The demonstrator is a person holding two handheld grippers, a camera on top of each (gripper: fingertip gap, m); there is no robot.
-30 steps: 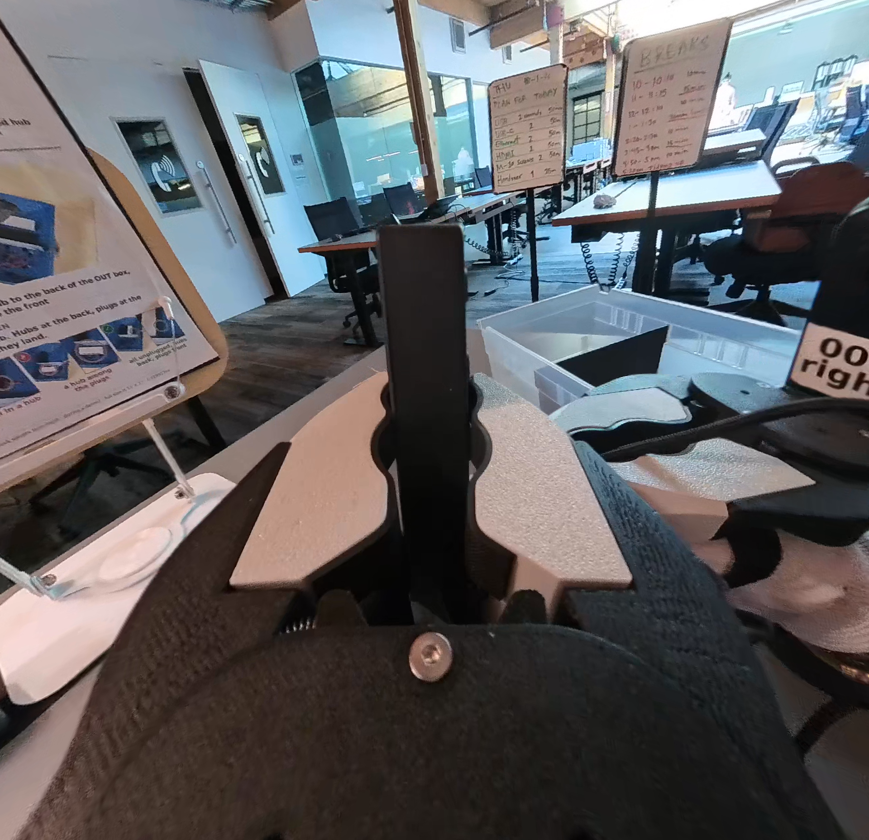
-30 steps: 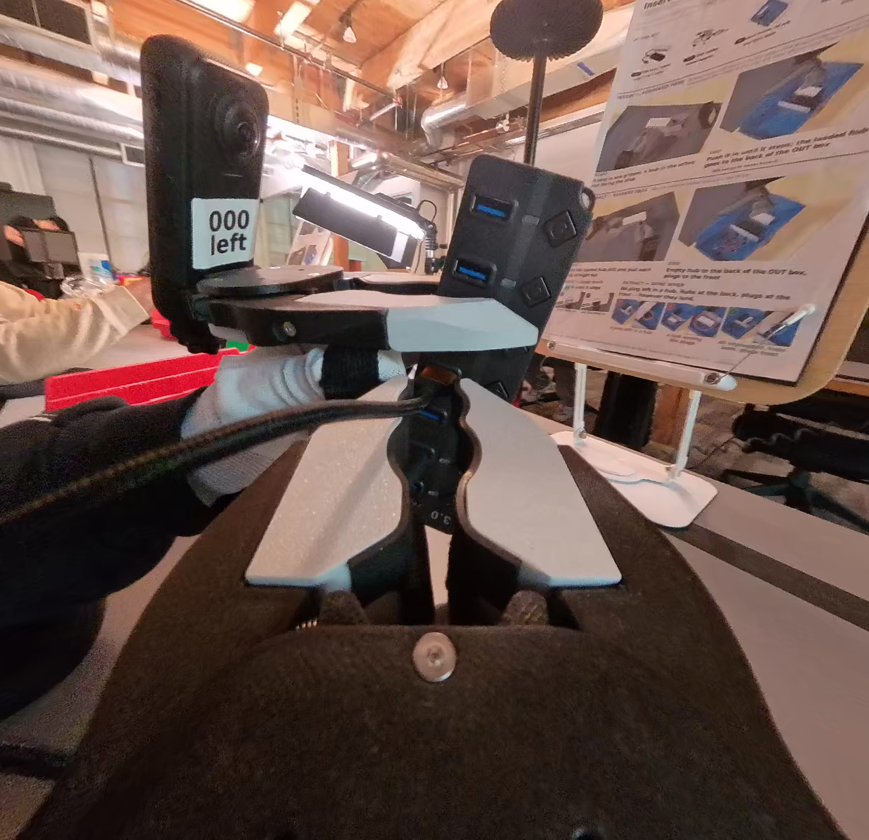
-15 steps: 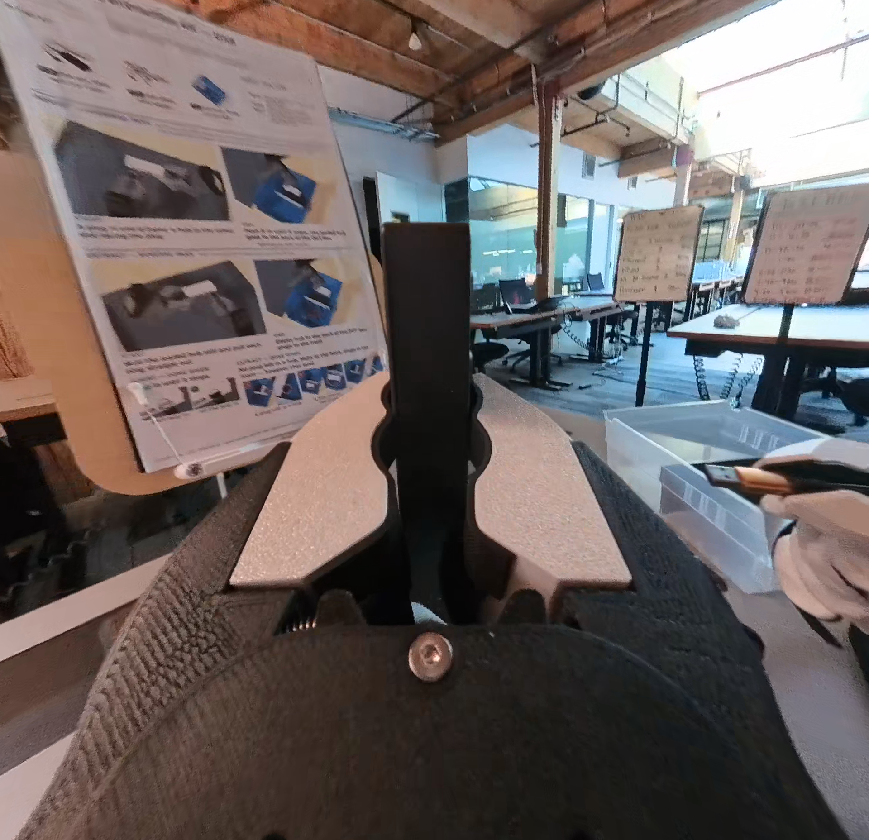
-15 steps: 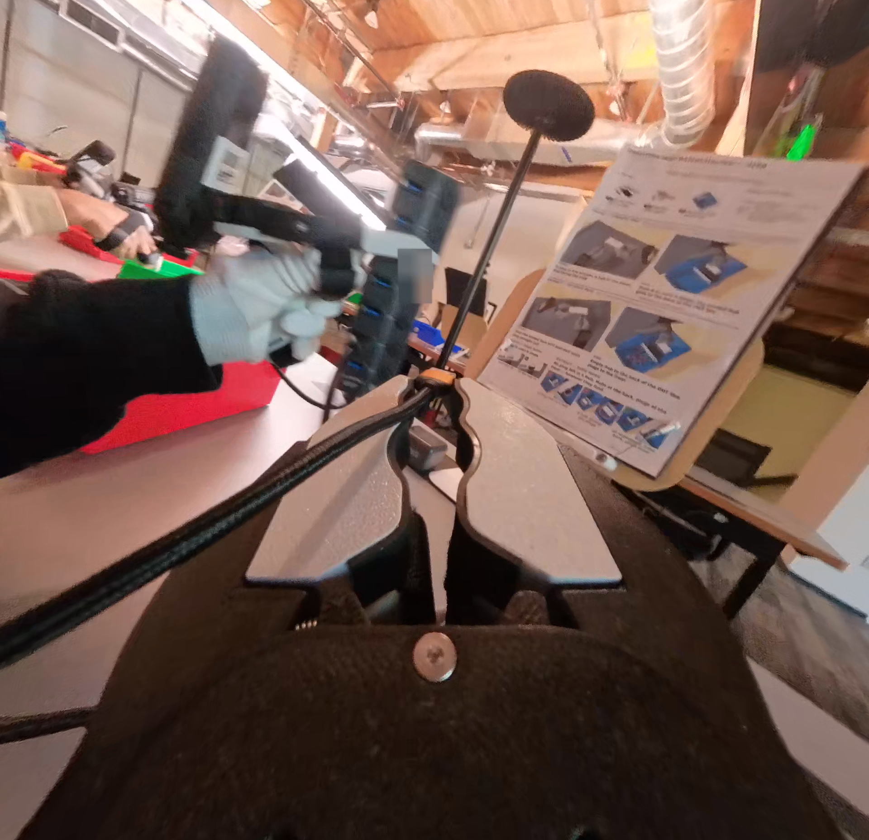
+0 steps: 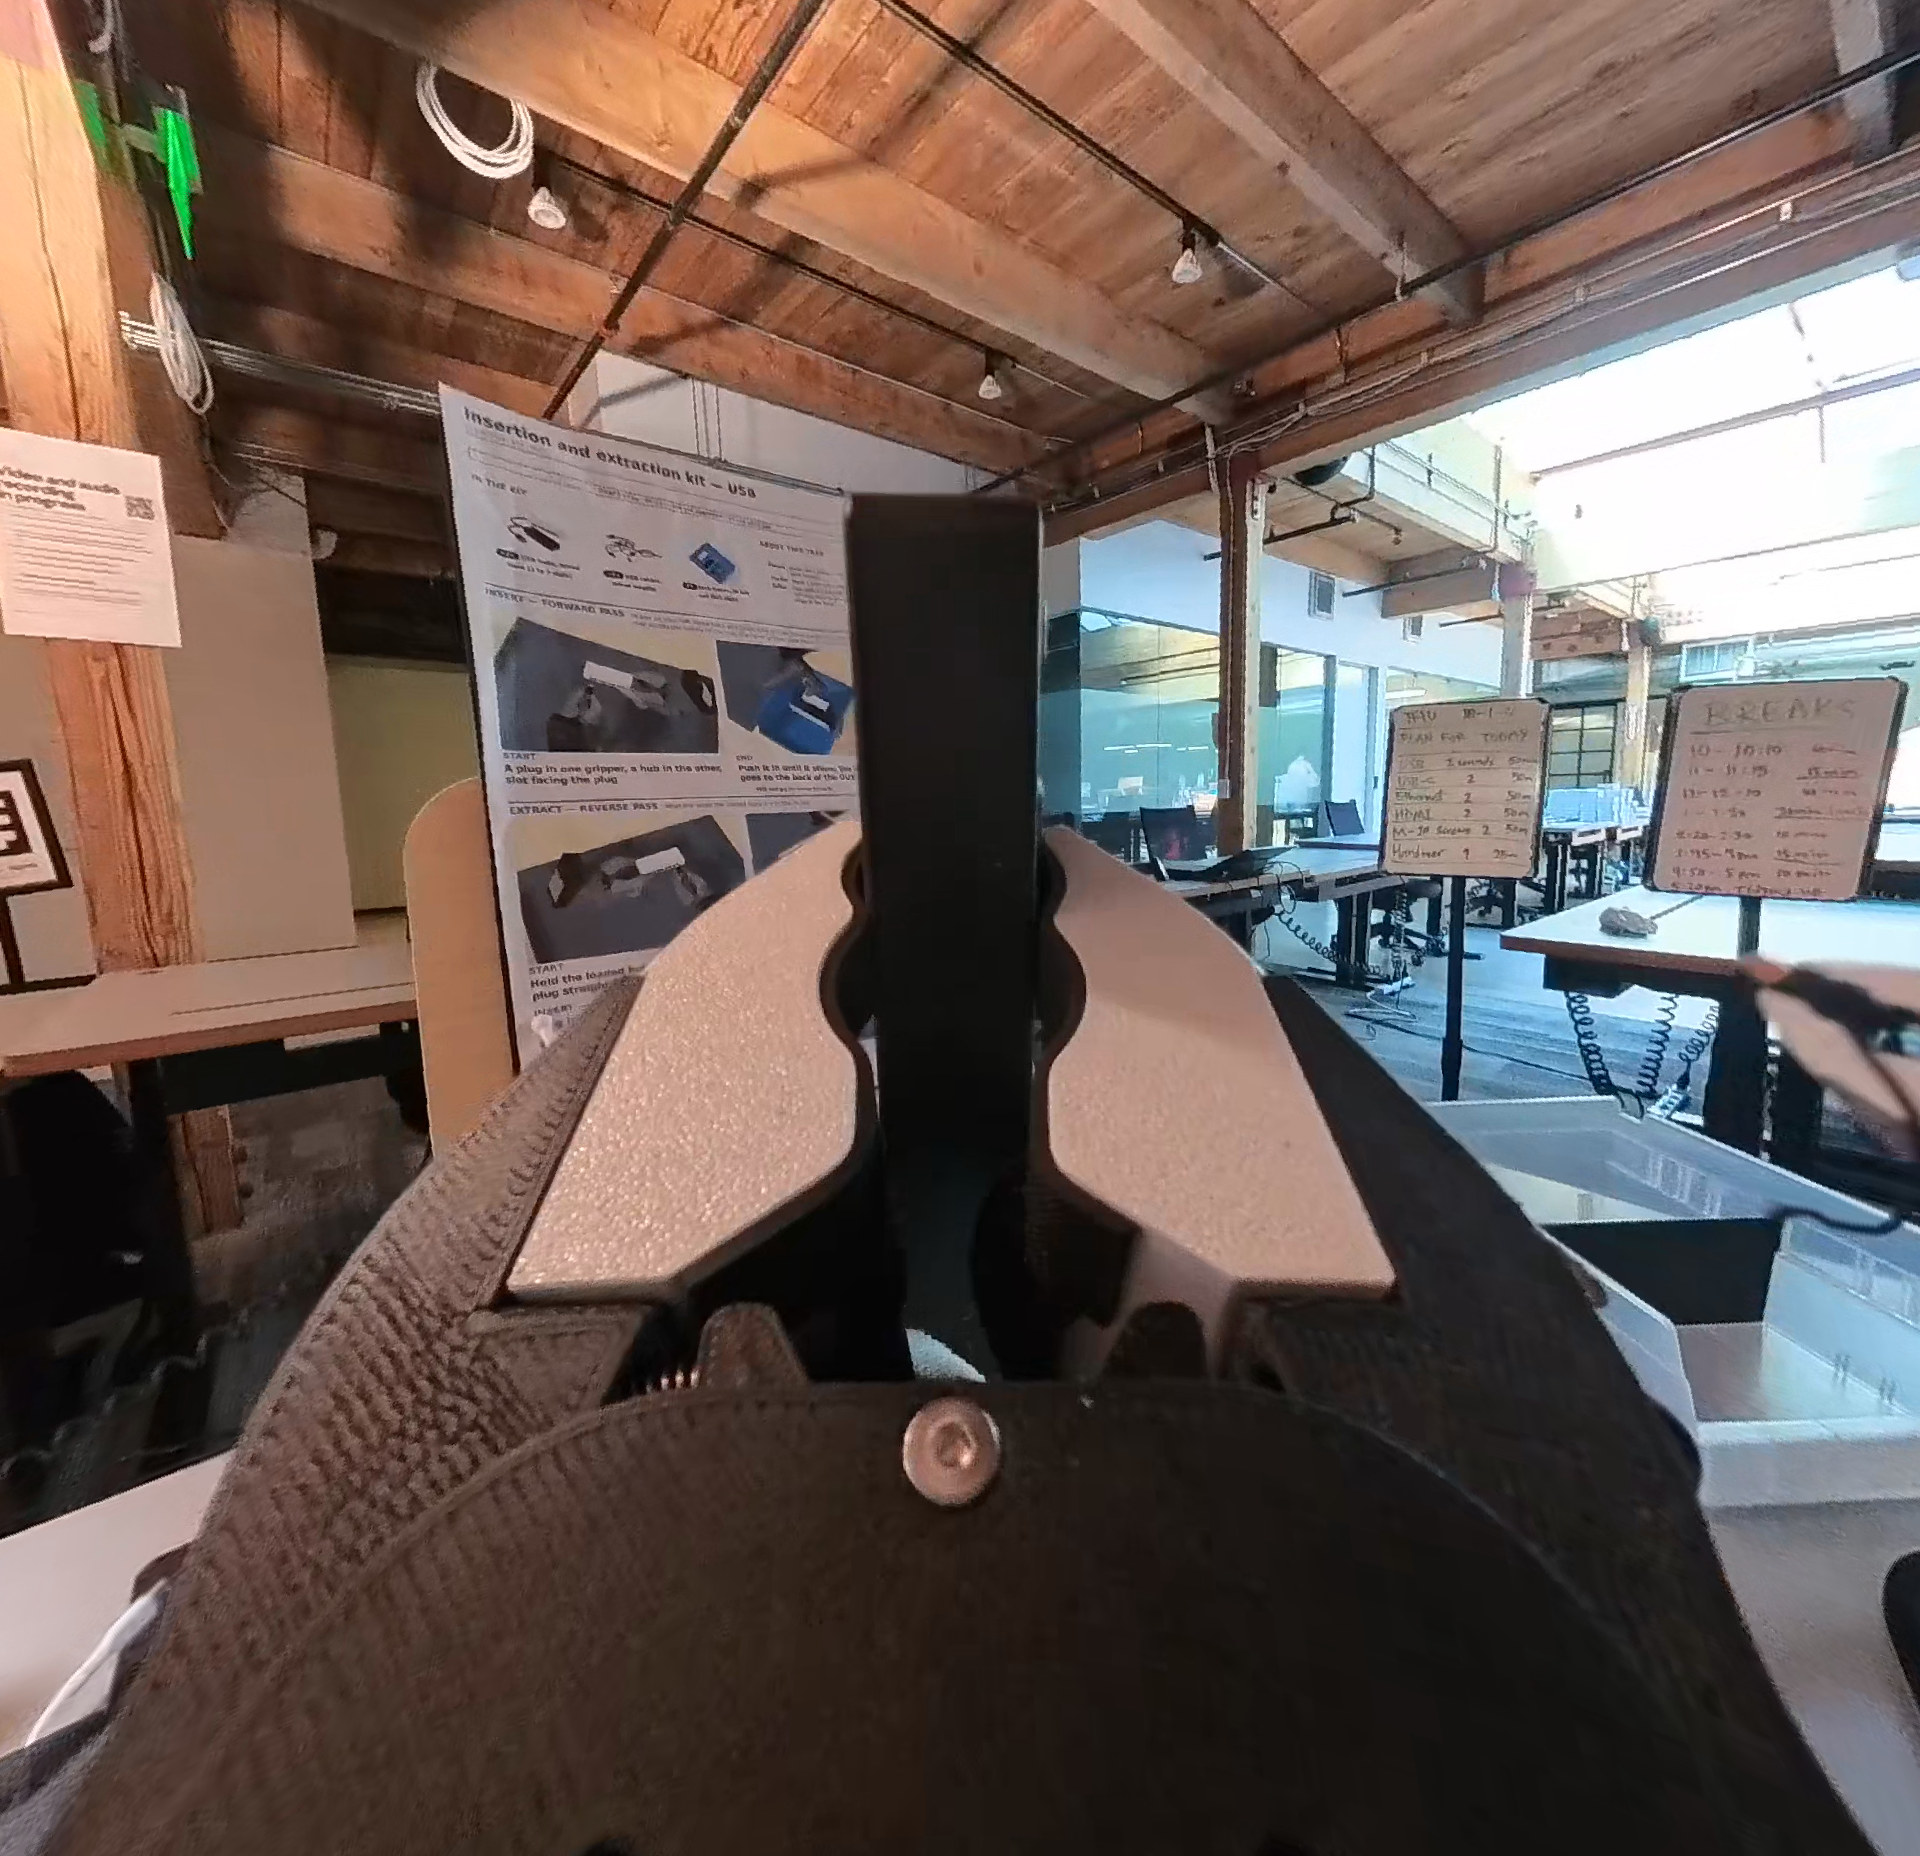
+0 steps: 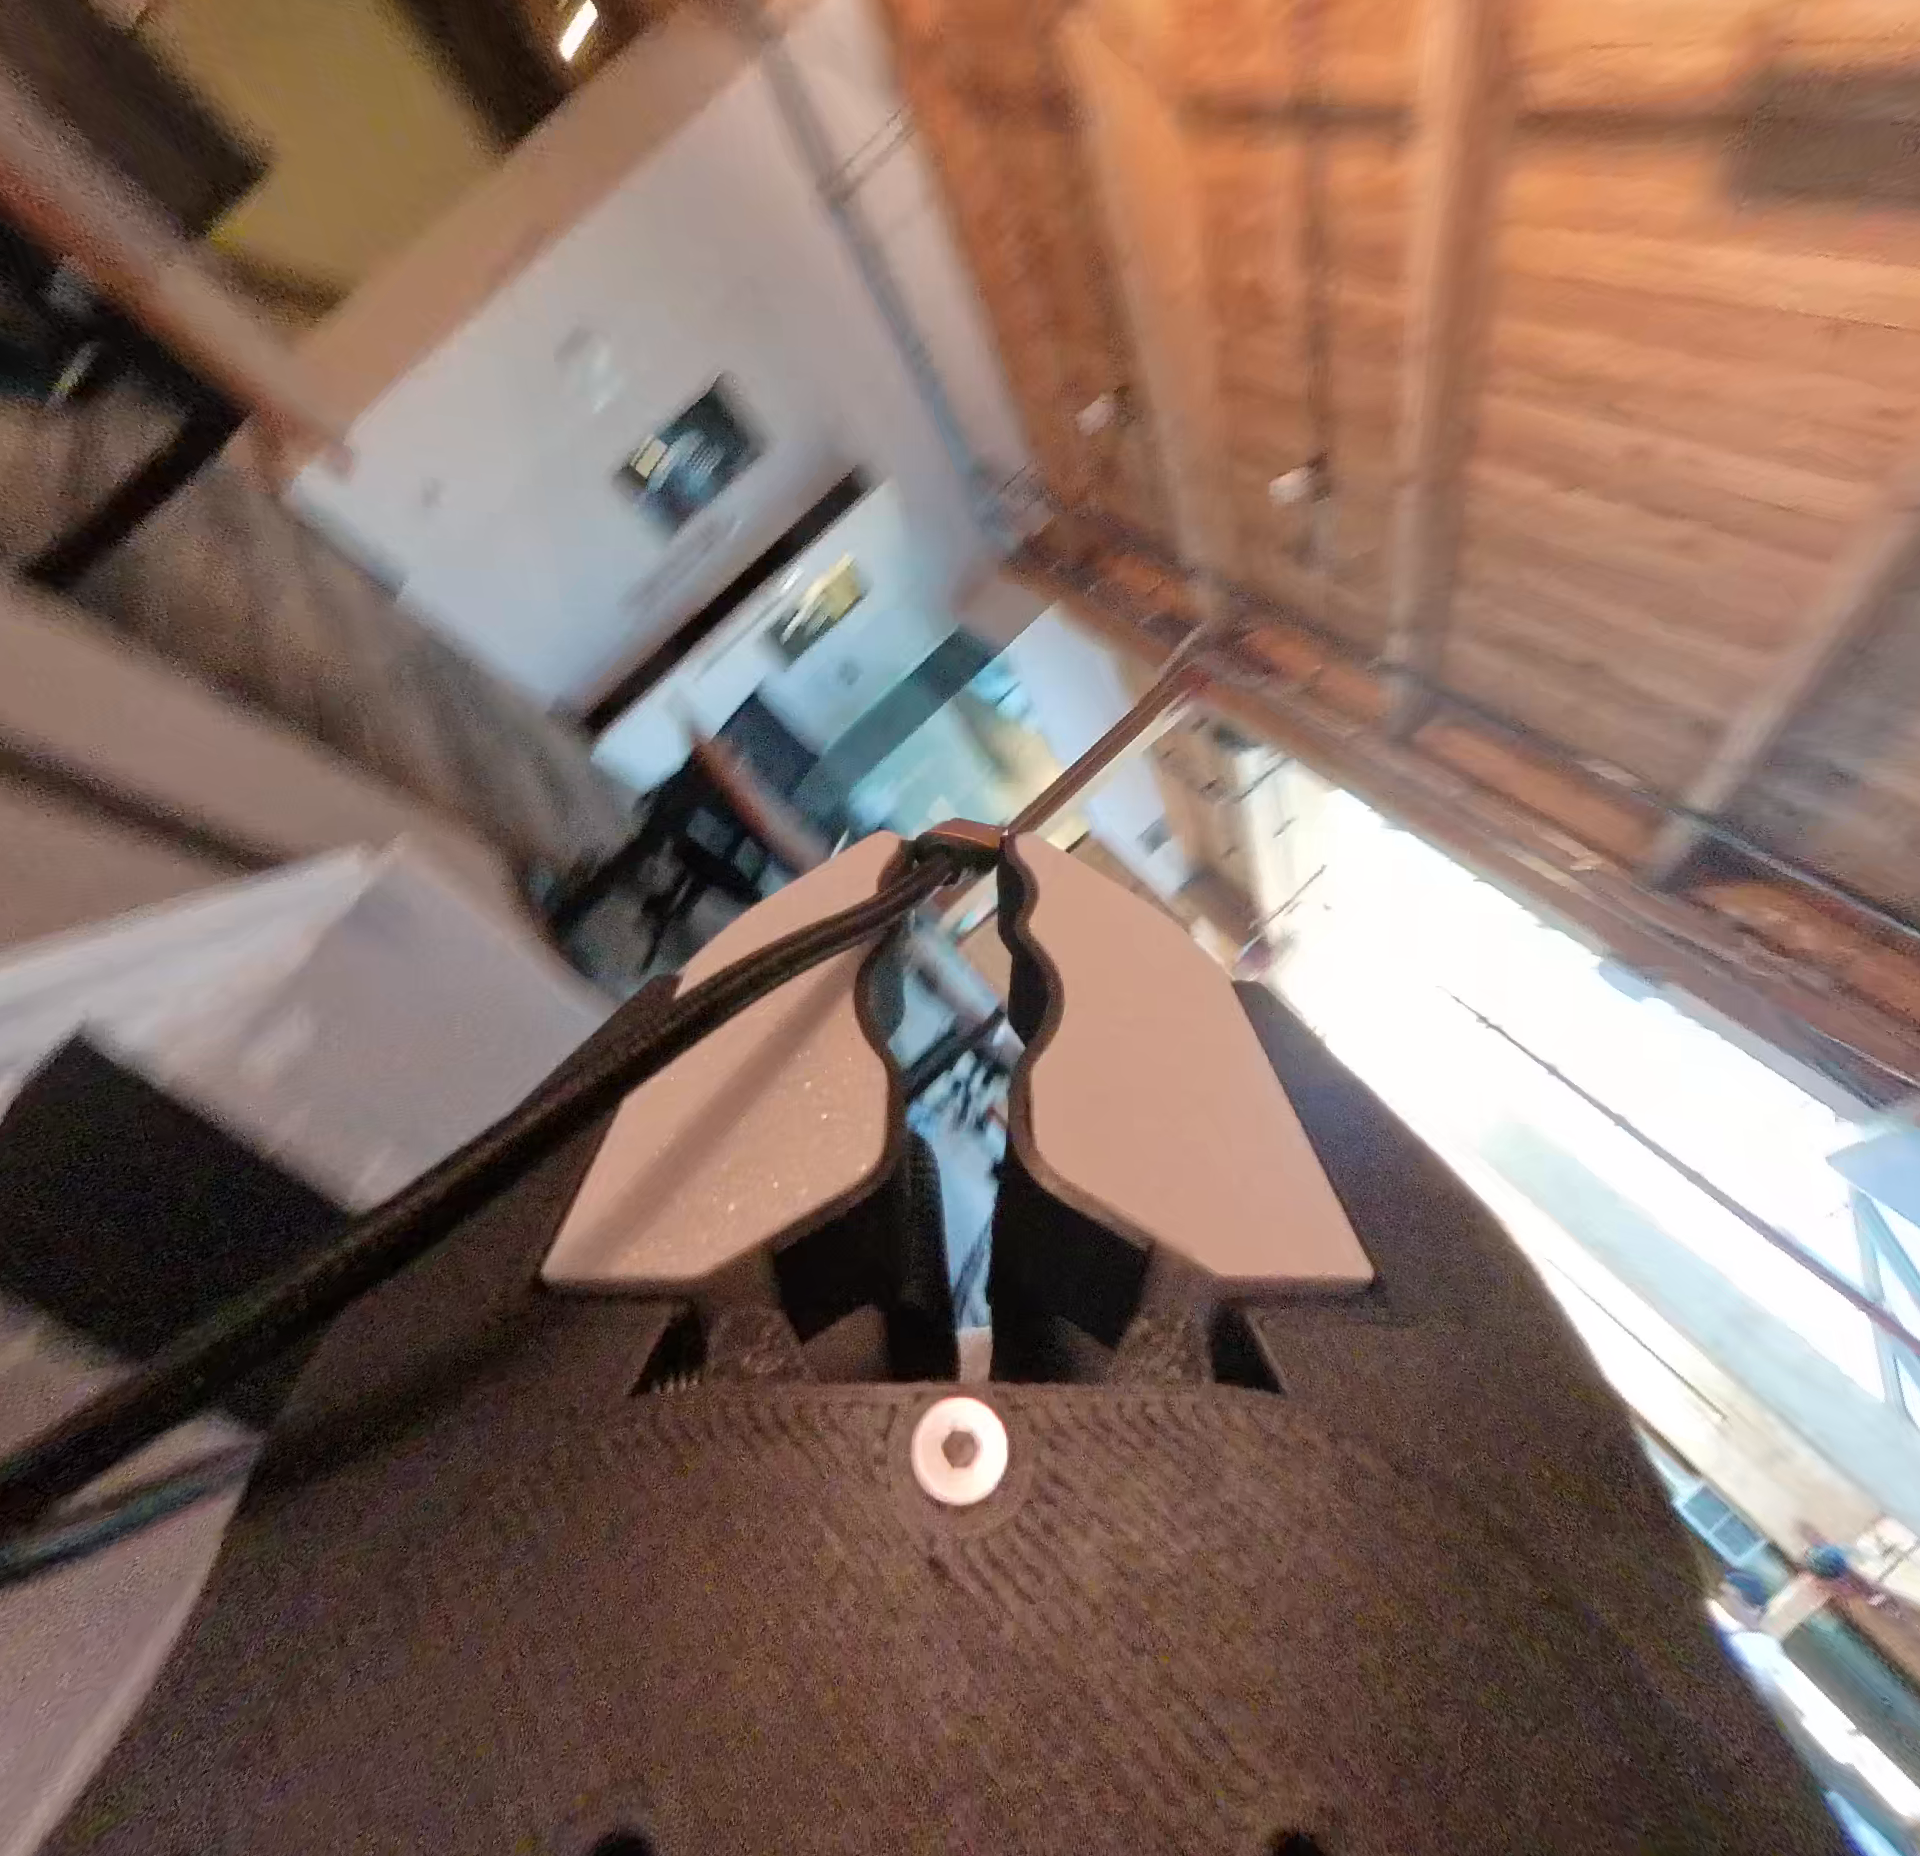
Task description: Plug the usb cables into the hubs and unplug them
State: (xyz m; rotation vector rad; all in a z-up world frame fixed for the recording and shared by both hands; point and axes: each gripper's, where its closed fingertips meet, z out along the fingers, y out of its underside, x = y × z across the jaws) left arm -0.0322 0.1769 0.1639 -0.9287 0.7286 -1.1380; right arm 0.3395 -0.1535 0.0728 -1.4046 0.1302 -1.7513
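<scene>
Left gripper [image 5: 951,902] clamped on black hub [image 5: 945,767], held upright between its grey fingers [image 5: 717,1079]. Instruction poster [image 5: 623,726] stands behind it; clear bin [image 5: 1621,1172] on the table to the right. Right gripper [image 6: 961,850] pinches the cable plug [image 6: 956,838] at its tips; braided black cable [image 6: 468,1110] trails left. Right wrist view blurred, tilted toward the wooden ceiling [image 6: 1558,300].

Wooden beam ceiling [image 5: 1039,144] above desks [image 5: 1704,939], bright windows [image 5: 1714,497] at right

Left view sharp, daylit, fisheye-bent, right view motion-blurred, window glare
</scene>
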